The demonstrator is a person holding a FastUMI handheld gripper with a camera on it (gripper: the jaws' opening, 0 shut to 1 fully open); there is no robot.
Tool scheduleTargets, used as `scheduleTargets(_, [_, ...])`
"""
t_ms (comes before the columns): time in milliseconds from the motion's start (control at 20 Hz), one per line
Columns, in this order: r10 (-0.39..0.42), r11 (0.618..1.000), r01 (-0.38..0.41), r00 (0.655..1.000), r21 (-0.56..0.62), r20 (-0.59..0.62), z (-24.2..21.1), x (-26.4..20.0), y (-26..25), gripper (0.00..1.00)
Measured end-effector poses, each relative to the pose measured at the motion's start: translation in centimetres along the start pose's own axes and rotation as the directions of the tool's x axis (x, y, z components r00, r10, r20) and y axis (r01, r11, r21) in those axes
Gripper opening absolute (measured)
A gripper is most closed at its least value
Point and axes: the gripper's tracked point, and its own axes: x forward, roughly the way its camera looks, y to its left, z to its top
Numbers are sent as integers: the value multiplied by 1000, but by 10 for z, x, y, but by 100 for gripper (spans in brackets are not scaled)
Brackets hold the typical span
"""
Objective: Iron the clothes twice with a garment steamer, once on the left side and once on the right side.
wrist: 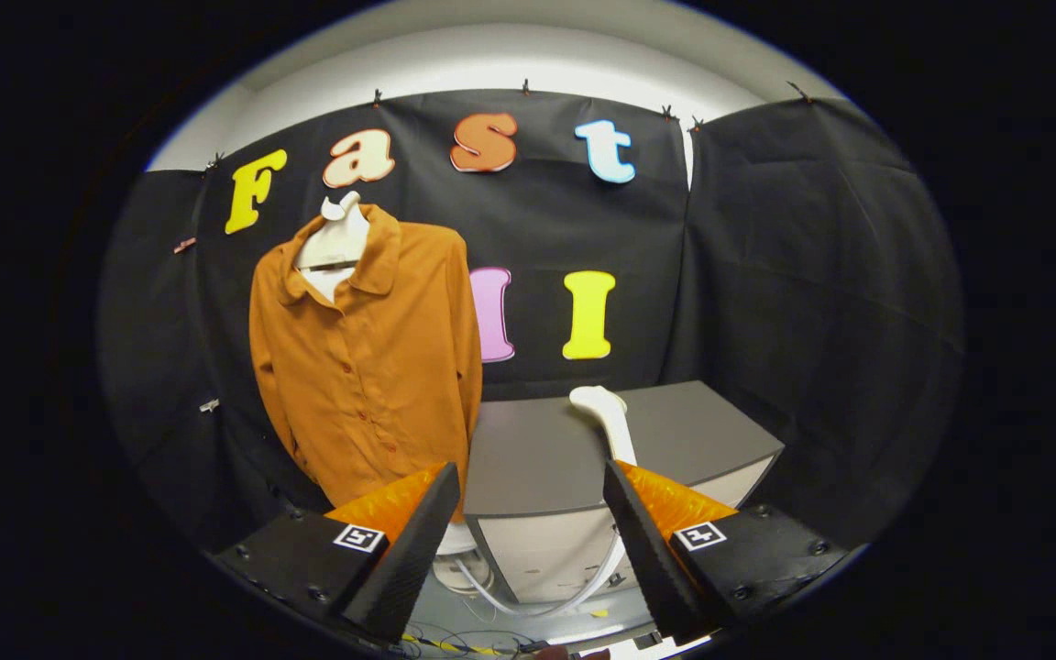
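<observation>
An orange-brown button shirt (368, 353) hangs on a white mannequin hanger (335, 240) against the booth wall, beyond and left of my fingers. A white garment steamer head (607, 414) lies on the grey table top (537, 454), just beyond my right finger, its white hose (537, 600) looping down in front of the table. My gripper (528, 509) is open, held back from the table's front edge, with nothing between its fingers.
The grey-topped cabinet has a pale front (551, 550) and stands right of the shirt. Cables (455, 642) lie on the floor below my fingers. Black cloth walls close the booth behind and on the right.
</observation>
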Motion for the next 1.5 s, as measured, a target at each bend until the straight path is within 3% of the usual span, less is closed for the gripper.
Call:
scheduleTargets(350, [-23, 999, 28, 976, 18, -216, -42, 116, -80, 99])
scheduleTargets(650, [-19, 998, 38, 939, 47, -342, -87, 183, -116, 99])
scheduleTargets(750, [-13, 998, 36, 926, 55, -377, -99, 194, -121, 92])
scheduleTargets(950, [4, 997, 30, 908, 74, -419, -118, 203, -123, 59])
scheduleTargets(1000, [-6, 998, 30, 915, 53, -404, -117, 206, -126, 50])
scheduleTargets(1050, [7, 998, 17, 921, 58, -390, -90, 185, -124, 49])
scheduleTargets(1100, [11, 999, 7, 935, 50, -354, -108, 210, -124, 37])
scheduleTargets(1300, [28, 997, -6, 954, 74, -299, -110, 206, -124, 25])
scheduleTargets(1500, [2, 999, 3, 987, 32, -162, -76, 181, -121, 25])
